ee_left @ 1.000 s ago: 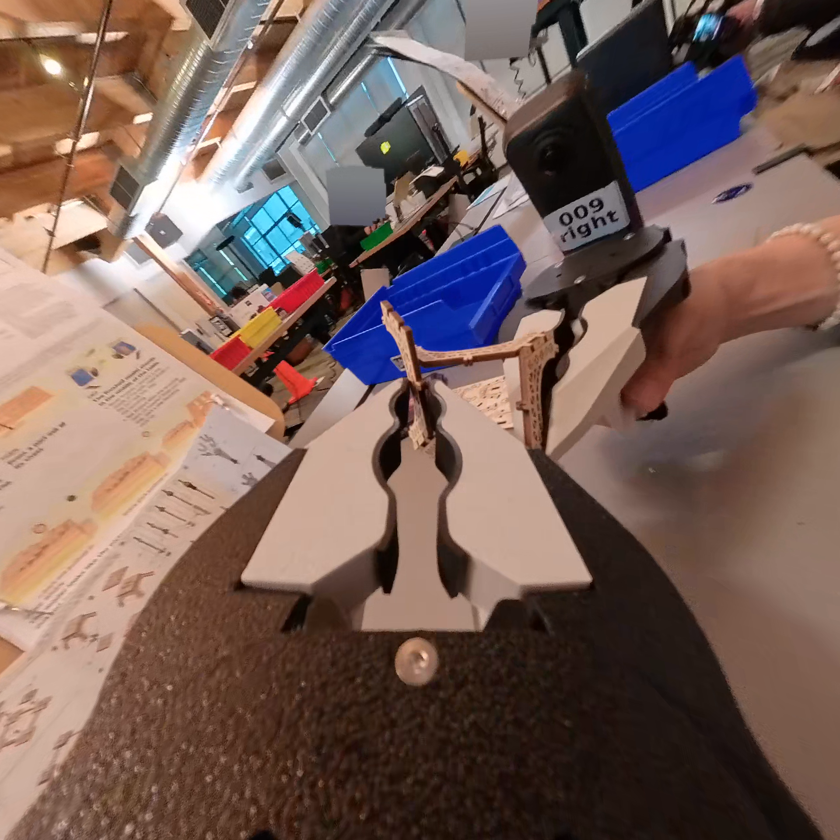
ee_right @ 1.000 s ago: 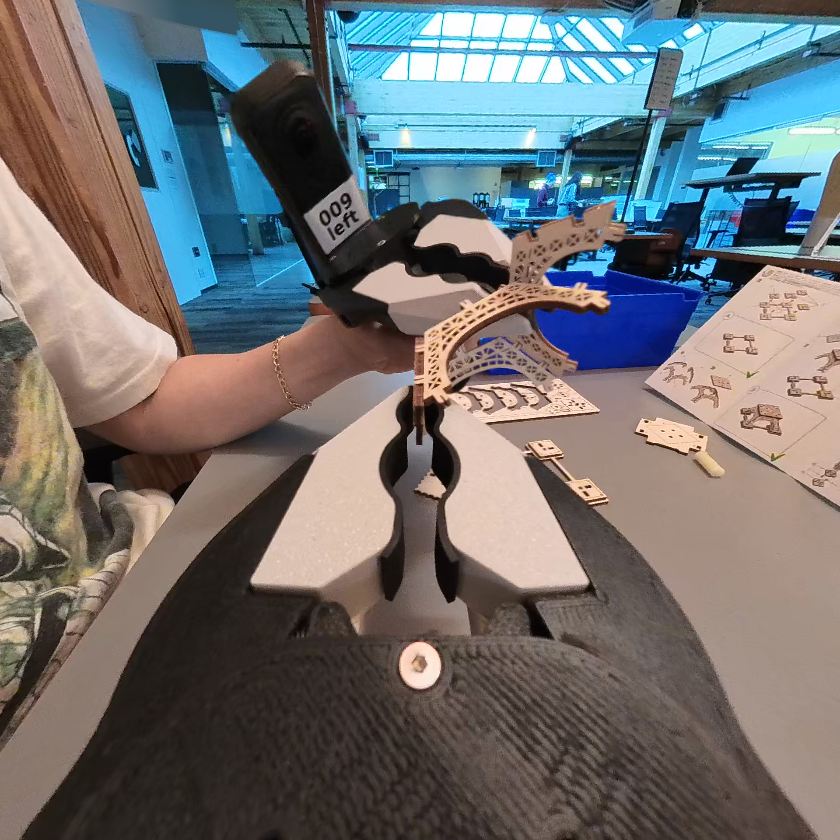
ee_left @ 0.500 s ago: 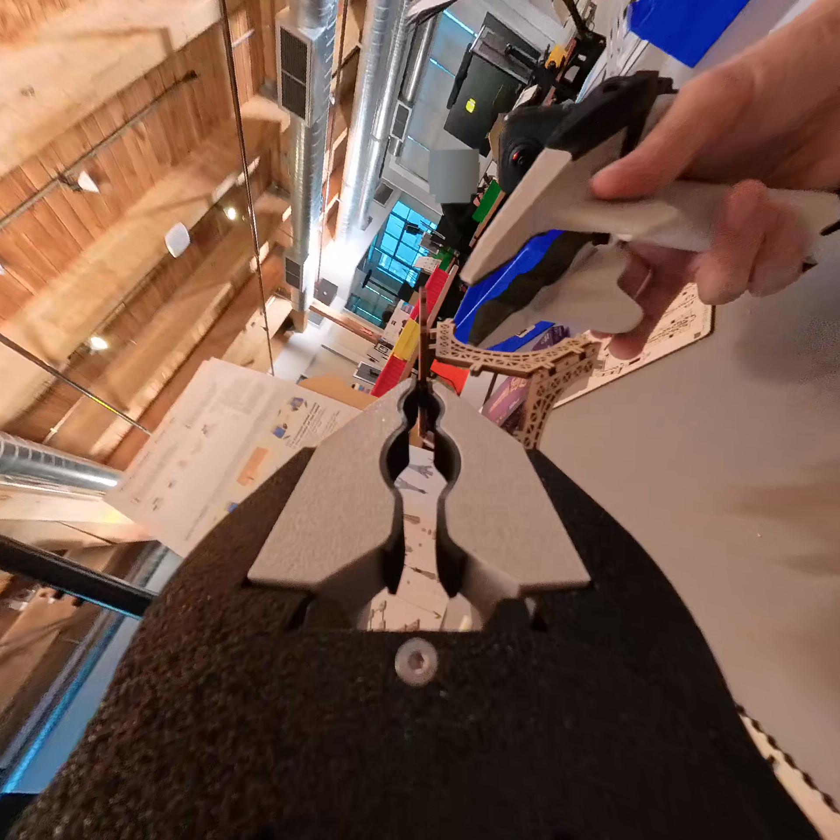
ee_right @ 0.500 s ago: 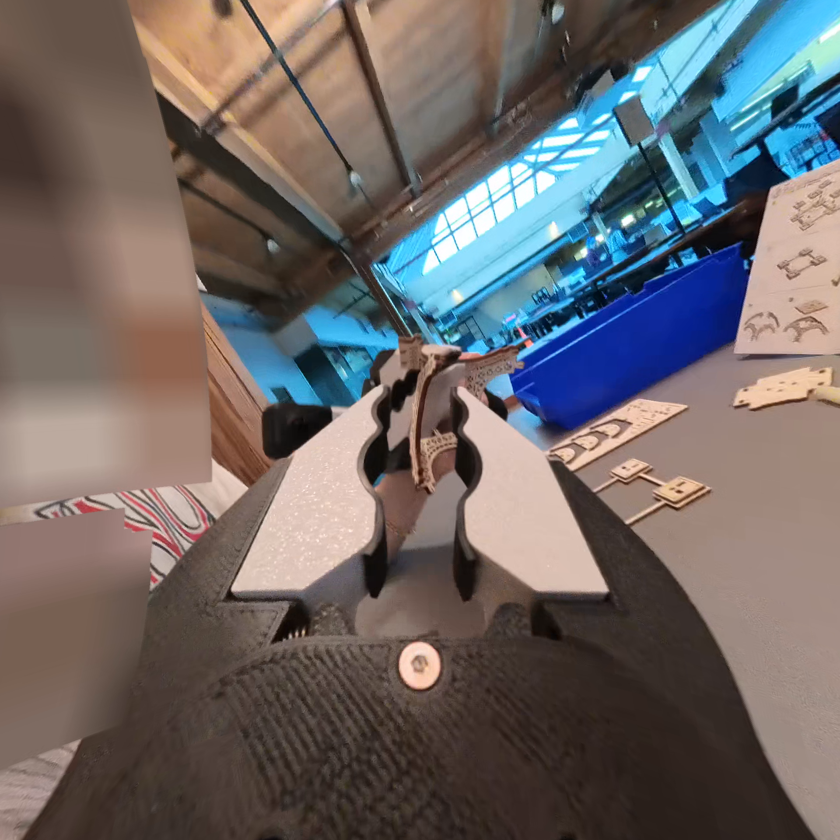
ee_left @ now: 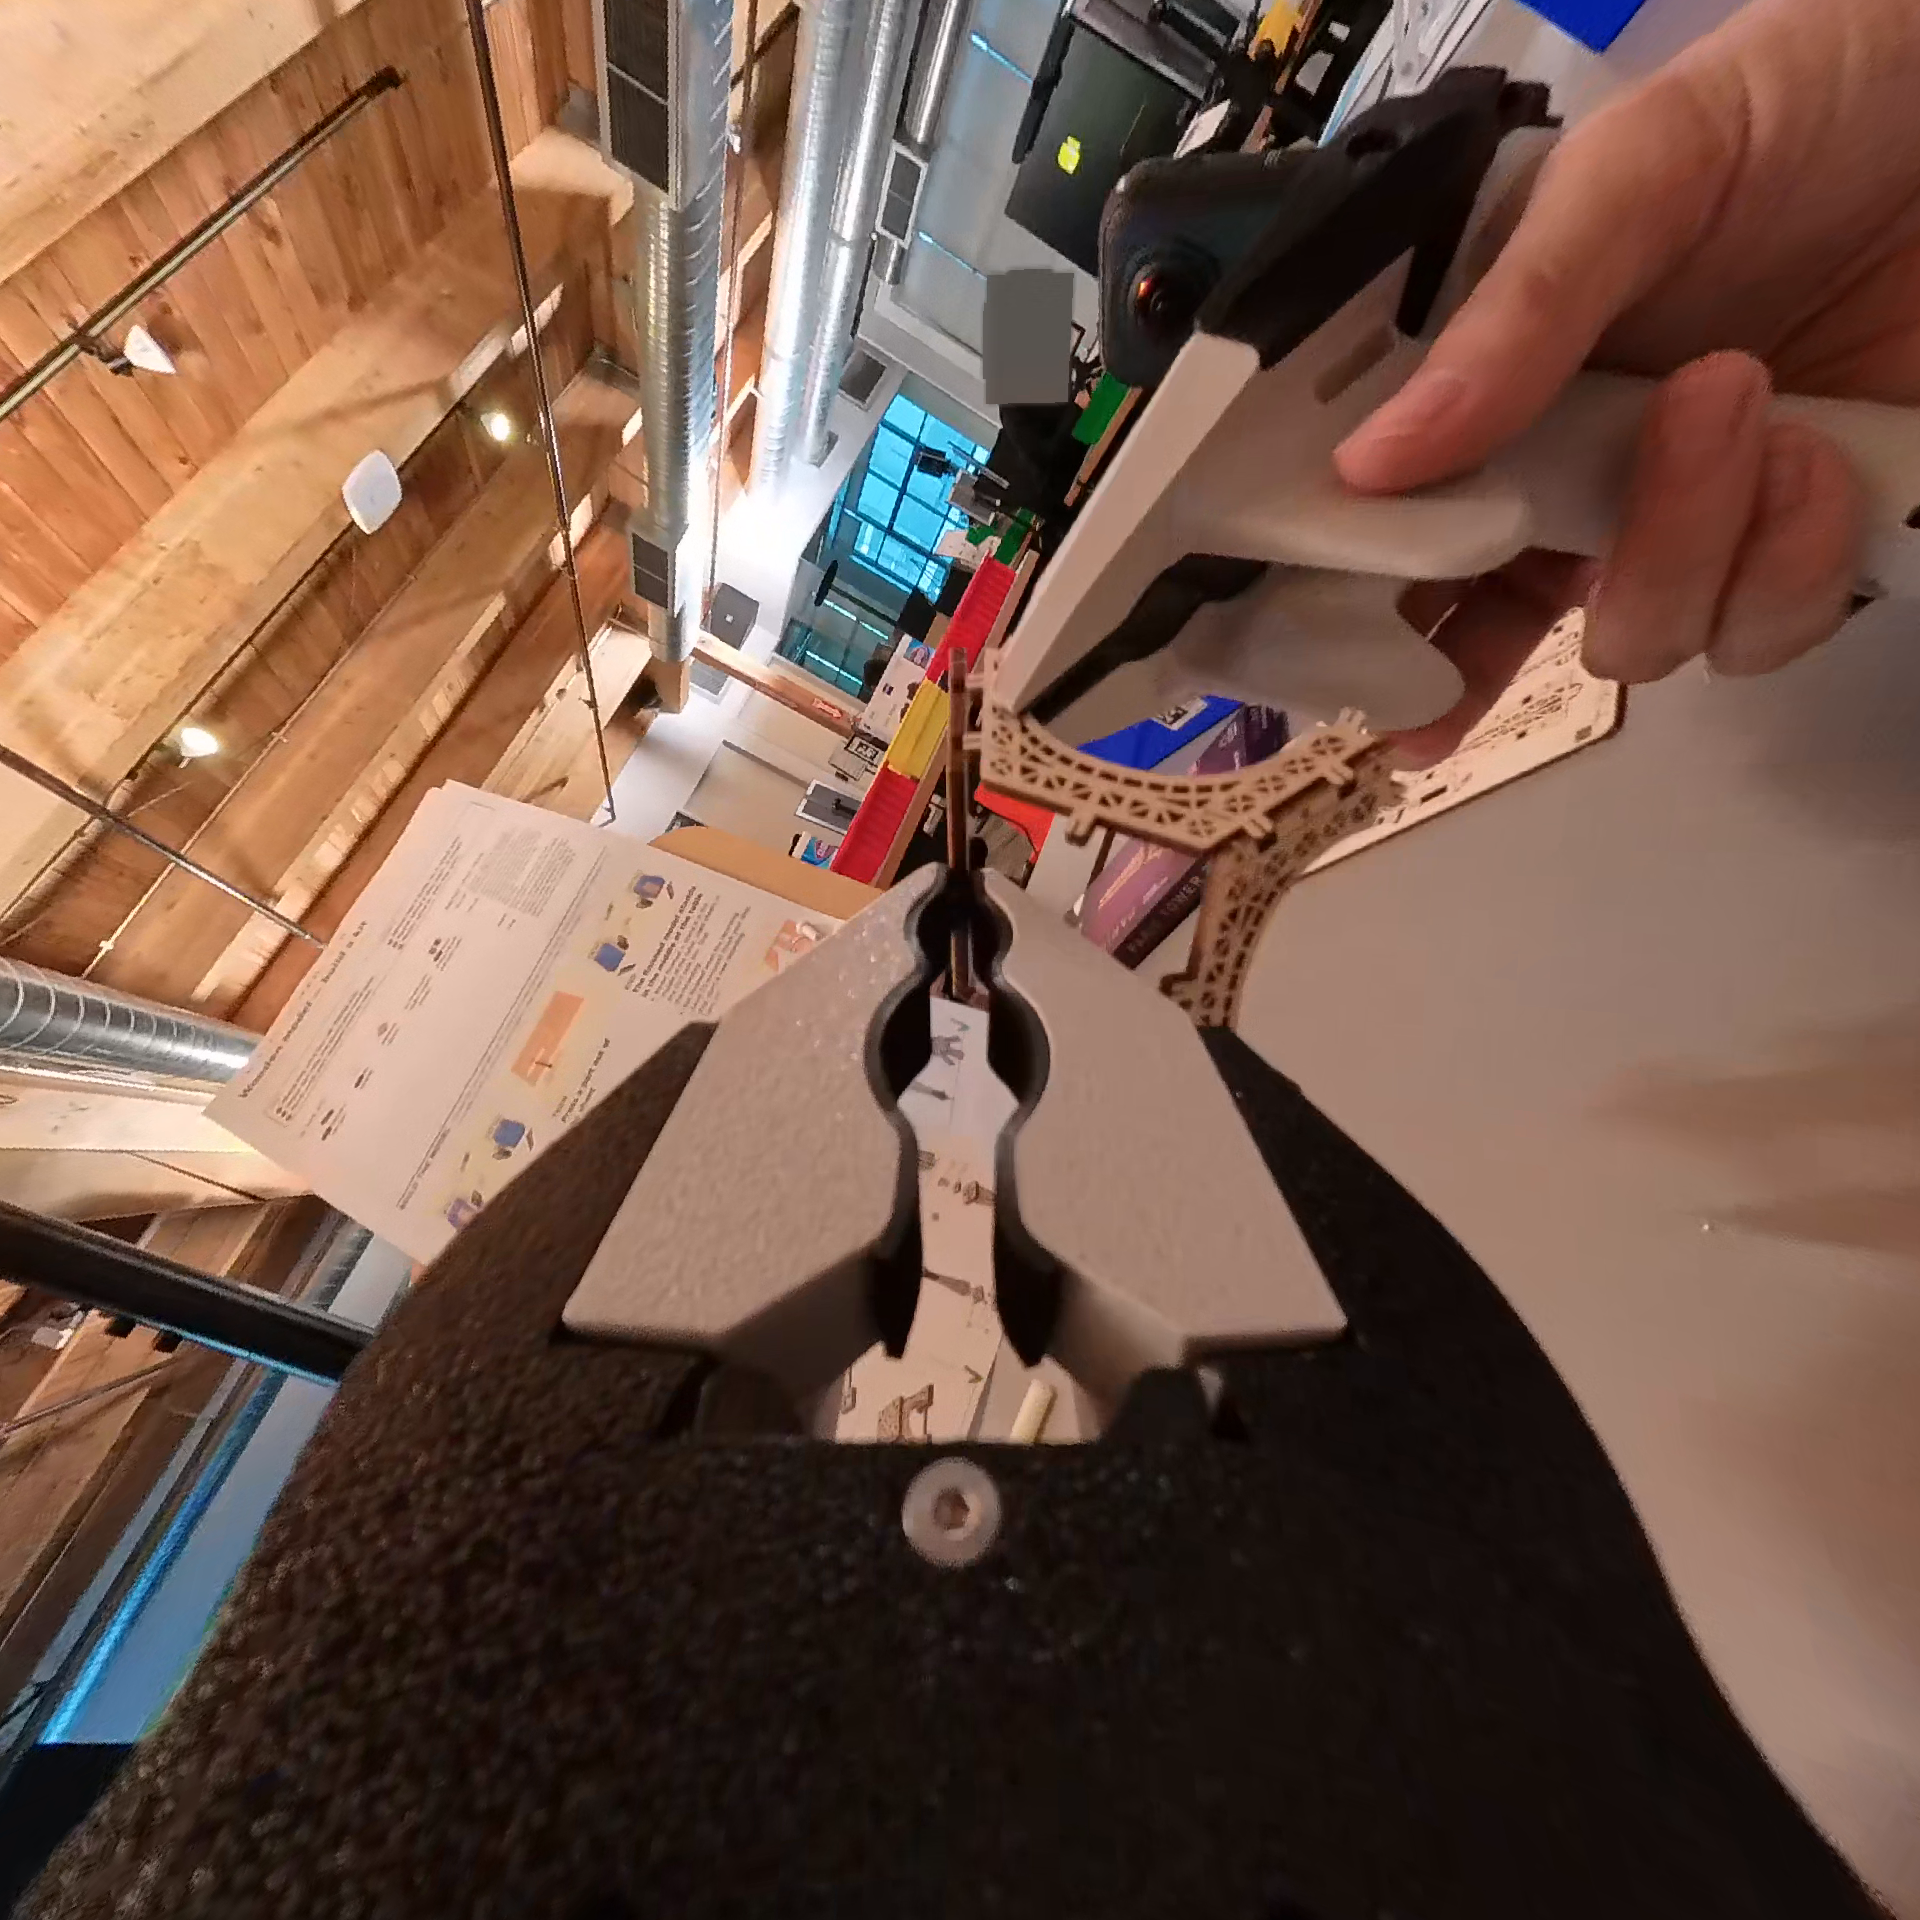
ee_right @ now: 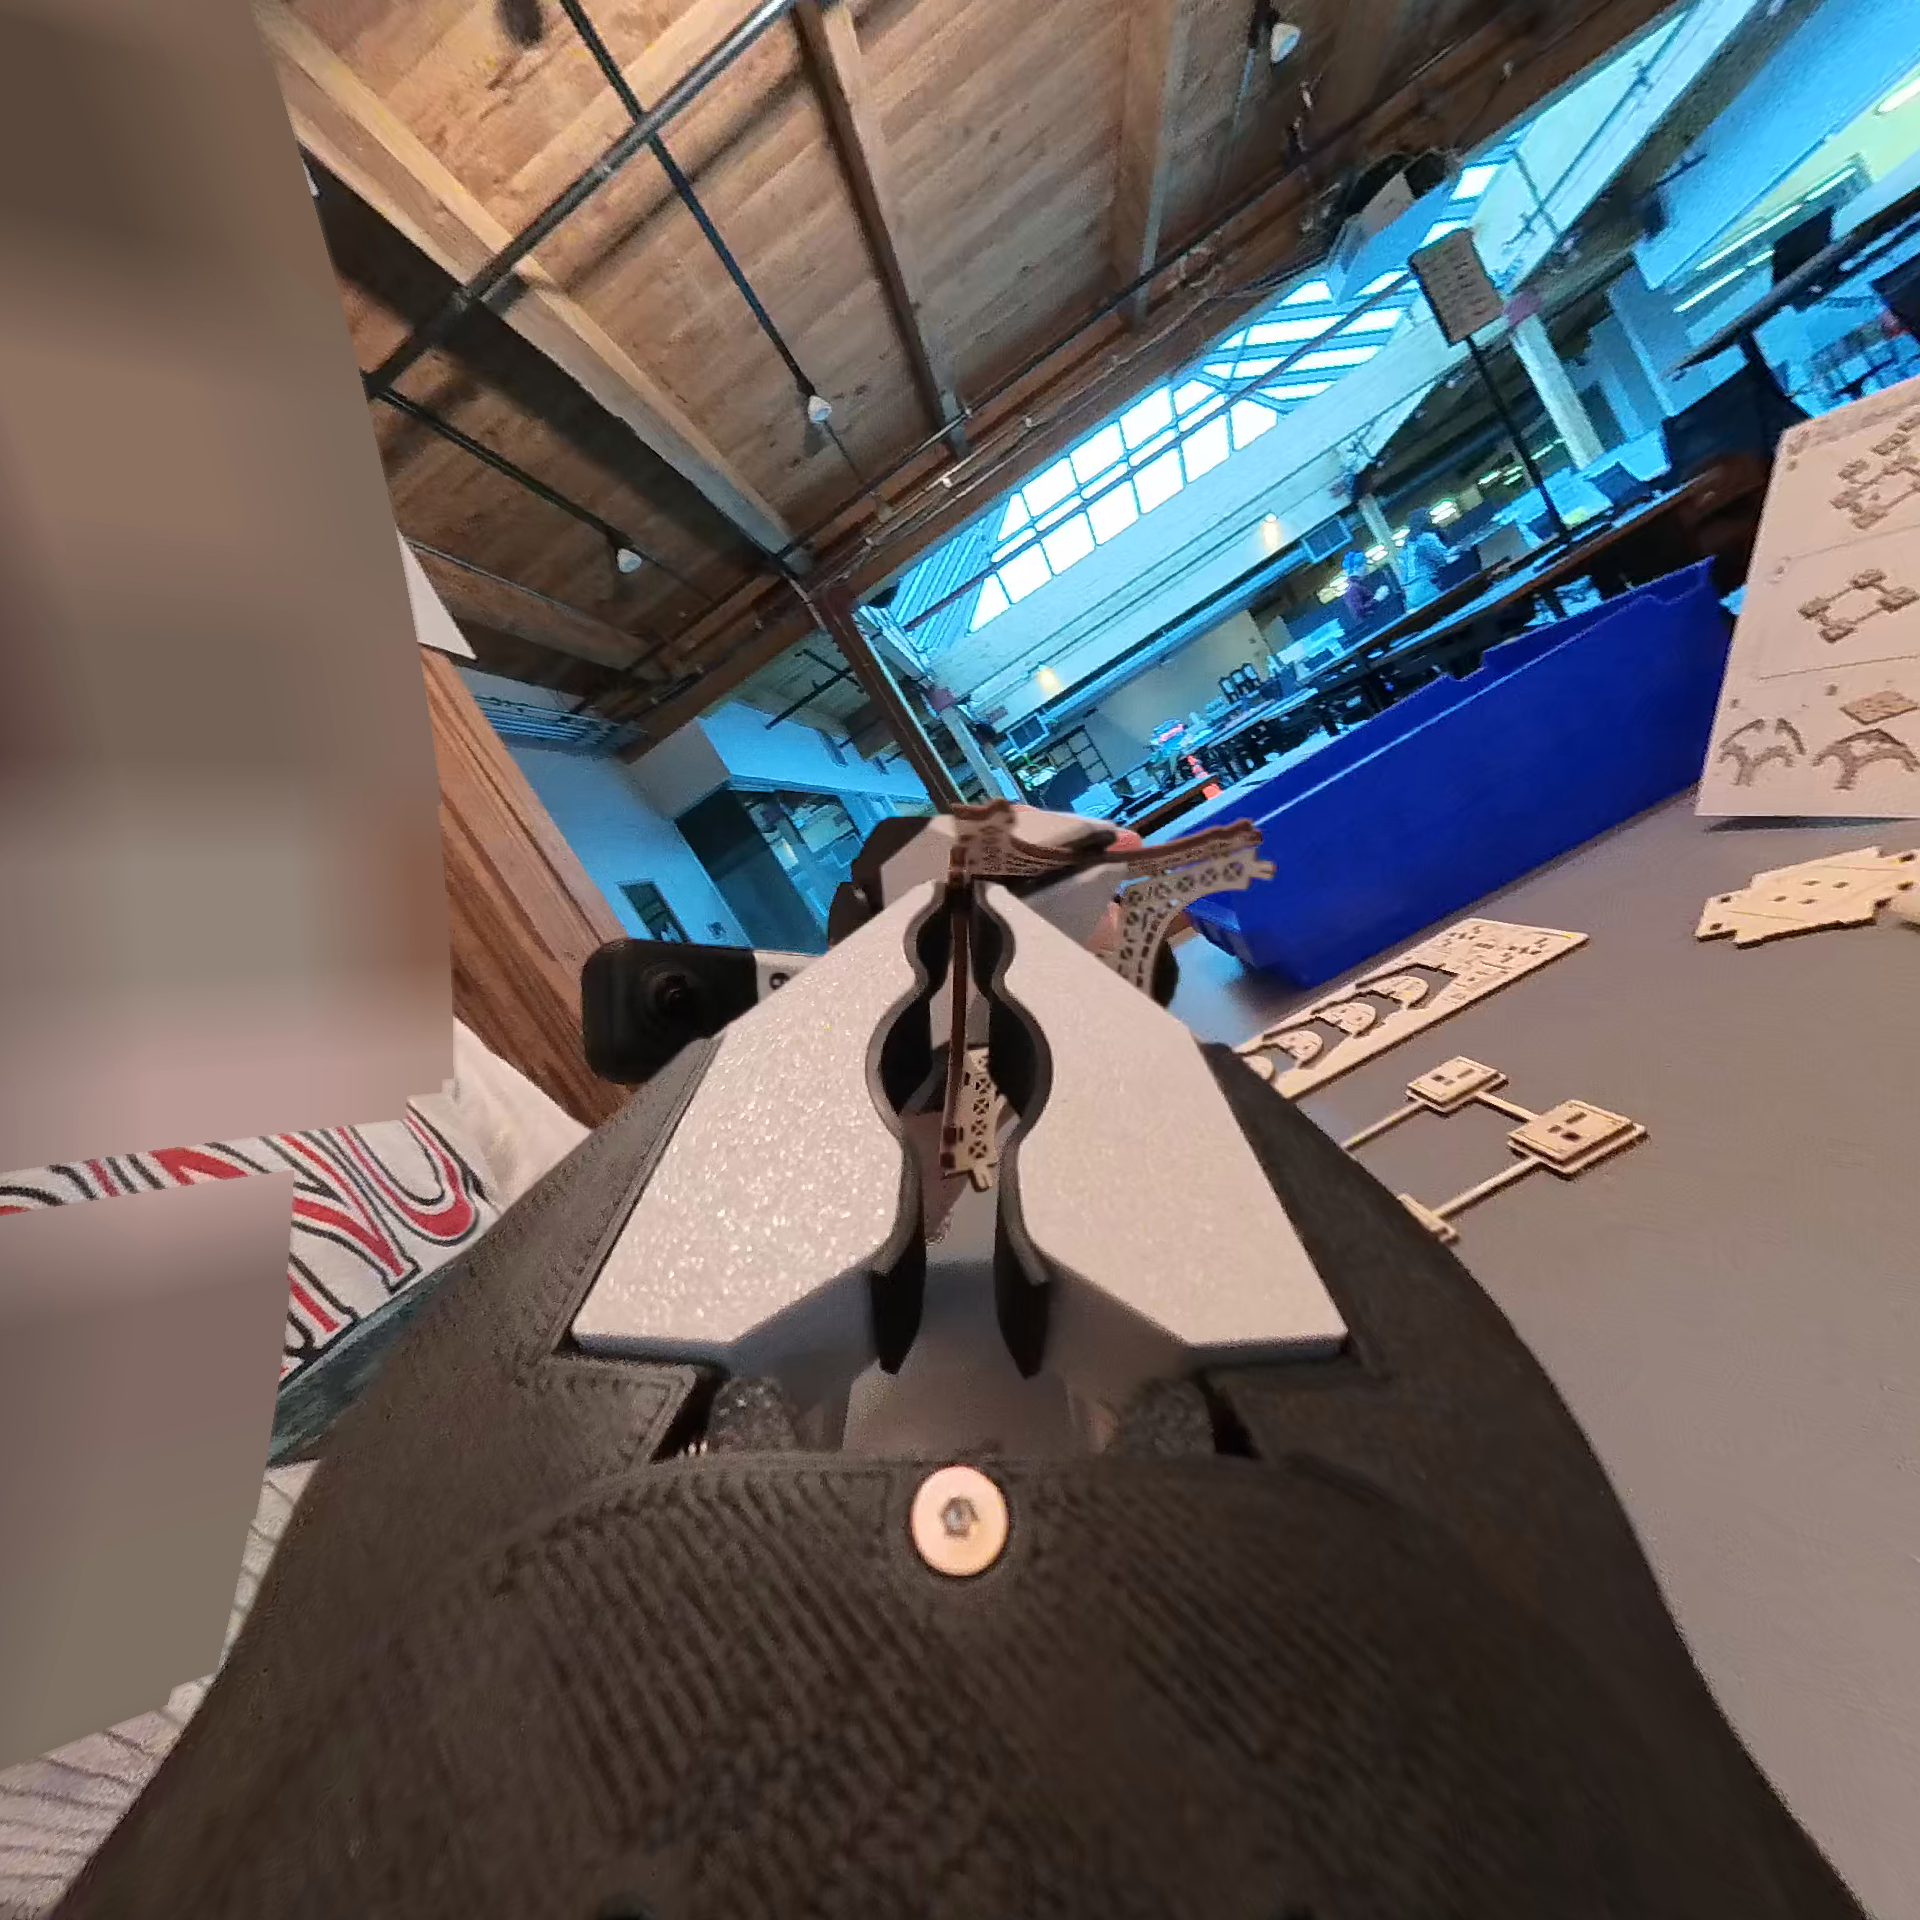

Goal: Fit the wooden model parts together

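The wooden model is a small assembly of lattice arch parts point(ee_left: 1143, 800), held in the air above the grey table point(ee_left: 1558, 1039). My left gripper point(ee_left: 964, 883) is shut on one thin part of it, seen edge-on. My right gripper point(ee_right: 966, 883) is shut on another thin part point(ee_right: 971, 1101) that runs down between its fingers. An arch point(ee_right: 1195, 873) sticks out to the right past the tips. In the left wrist view the right gripper point(ee_left: 1003, 691), held by a hand point(ee_left: 1714, 364), meets the model from the upper right. The left gripper's camera point(ee_right: 665, 1008) shows just beyond.
On the table lie a cut-out wooden sheet point(ee_right: 1403, 1008), two linked square parts point(ee_right: 1507, 1132) and a flat part point(ee_right: 1808, 904). A blue bin point(ee_right: 1455, 810) stands behind them. Instruction sheets lie at the right point(ee_right: 1849, 623) and at the left point(ee_left: 499, 987). My two grippers' fingertips are within a few centimetres of each other.
Both grippers have tipped upward with the model, so the ceiling now fills the views. The right gripper's jaws stood apart around a part half a second ago and are now shut on it.
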Demonstrator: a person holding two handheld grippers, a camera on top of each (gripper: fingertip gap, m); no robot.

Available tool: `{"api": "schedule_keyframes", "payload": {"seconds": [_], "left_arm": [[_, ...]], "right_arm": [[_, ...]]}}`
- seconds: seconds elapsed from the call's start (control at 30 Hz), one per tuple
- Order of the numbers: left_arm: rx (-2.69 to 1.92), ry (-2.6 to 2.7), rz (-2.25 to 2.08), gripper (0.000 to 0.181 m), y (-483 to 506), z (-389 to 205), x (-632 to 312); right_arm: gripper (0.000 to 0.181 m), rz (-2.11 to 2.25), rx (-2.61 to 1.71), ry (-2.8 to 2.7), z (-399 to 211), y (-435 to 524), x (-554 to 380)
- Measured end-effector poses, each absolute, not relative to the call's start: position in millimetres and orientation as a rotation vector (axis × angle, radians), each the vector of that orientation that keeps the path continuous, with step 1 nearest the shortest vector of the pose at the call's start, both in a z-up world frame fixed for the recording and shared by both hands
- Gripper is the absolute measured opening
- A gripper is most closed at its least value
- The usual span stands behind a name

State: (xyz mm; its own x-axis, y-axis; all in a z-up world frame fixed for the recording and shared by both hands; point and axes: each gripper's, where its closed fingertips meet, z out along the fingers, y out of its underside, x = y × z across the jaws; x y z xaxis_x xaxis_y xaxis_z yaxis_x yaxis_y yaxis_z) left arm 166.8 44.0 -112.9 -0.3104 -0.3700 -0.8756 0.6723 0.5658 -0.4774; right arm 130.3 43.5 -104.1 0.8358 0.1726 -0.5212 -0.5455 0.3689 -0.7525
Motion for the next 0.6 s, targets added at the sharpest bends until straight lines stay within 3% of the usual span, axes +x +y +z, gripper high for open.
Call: {"api": "schedule_keyframes", "payload": {"seconds": [0.6], "left_arm": [[0.328, 1.482, -1.084, 0.0, 38, -104, 157]], "right_arm": [[0.001, 0.582, -1.017, 0.335, -93, 35, 124]]}}
